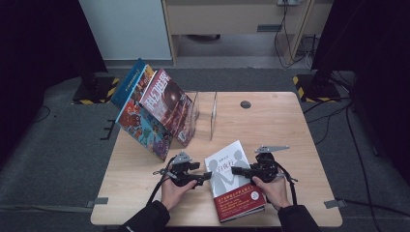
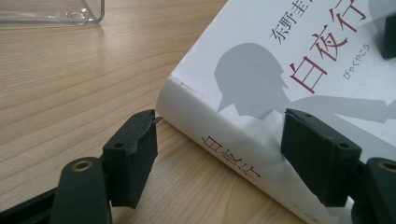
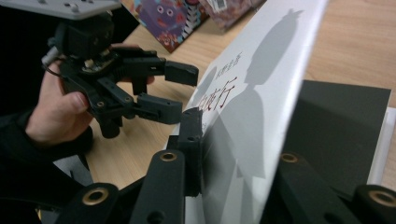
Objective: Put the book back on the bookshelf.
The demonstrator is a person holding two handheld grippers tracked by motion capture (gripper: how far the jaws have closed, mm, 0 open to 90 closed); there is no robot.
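White book (image 1: pixel 234 181) lies near the front edge of the counter (image 1: pixel 280 121), between the person's two hands, its front cover partly lifted. The right tool (image 3: pixel 238 158) has its jaws pinched on the free edge of that cover: one black jaw sits on the printed face, the other under it, and the dark endpaper shows beneath. The left tool (image 2: pixel 219 154) stands open at the spine corner, one jaw on the wood just beside the corner and the other over the cover; I cannot tell whether either pad presses.

By my reckoning the book is a thick paperback, fairly heavy for a one-edge grip. Its cover is glossy, thin and flexible, so it will bend and may slip or crease if pulled hard; the spine is the stiffer, safer place to hold.

Pale, smooth wood makes up the counter's top, so the book could slide when pushed. Farther back, colourful books (image 1: pixel 154 113) lean against a clear plastic stand (image 1: pixel 205 116). Around it are grey carpet, dark curtains, trailing cables and striped stand feet.
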